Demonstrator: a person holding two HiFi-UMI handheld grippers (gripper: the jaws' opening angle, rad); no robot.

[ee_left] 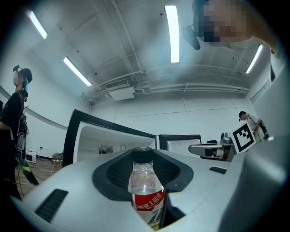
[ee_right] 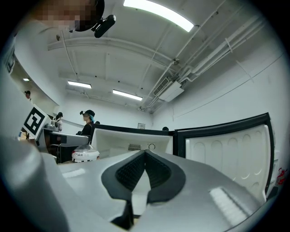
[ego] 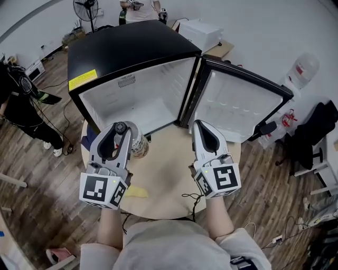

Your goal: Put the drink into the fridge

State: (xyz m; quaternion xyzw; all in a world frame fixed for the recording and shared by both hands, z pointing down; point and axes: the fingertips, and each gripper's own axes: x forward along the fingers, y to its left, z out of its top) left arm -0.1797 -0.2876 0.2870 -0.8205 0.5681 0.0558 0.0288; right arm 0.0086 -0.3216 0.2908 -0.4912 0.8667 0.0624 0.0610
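The drink is a clear bottle [ee_left: 146,181] with a black cap and a red label. It stands upright between the jaws of my left gripper [ee_left: 145,174], which is shut on it. In the head view the bottle [ego: 139,144] is held above the round wooden table [ego: 169,174], just in front of the black mini fridge [ego: 127,50]. The fridge's white inside [ego: 142,97] holds nothing that I can see, and its door [ego: 237,105] hangs open to the right. My right gripper [ego: 203,128] is shut with nothing in it, beside the door's inner edge. The right gripper view shows its pads [ee_right: 136,170] meeting, with the bottle [ee_right: 85,155] at the left.
A yellow scrap [ego: 136,192] and a black cable [ego: 193,199] lie on the table near me. A person in black [ego: 21,108] stands at the left, another at the back [ego: 140,8]. A white box [ego: 200,32] is behind the fridge and a chair [ego: 311,138] at the right.
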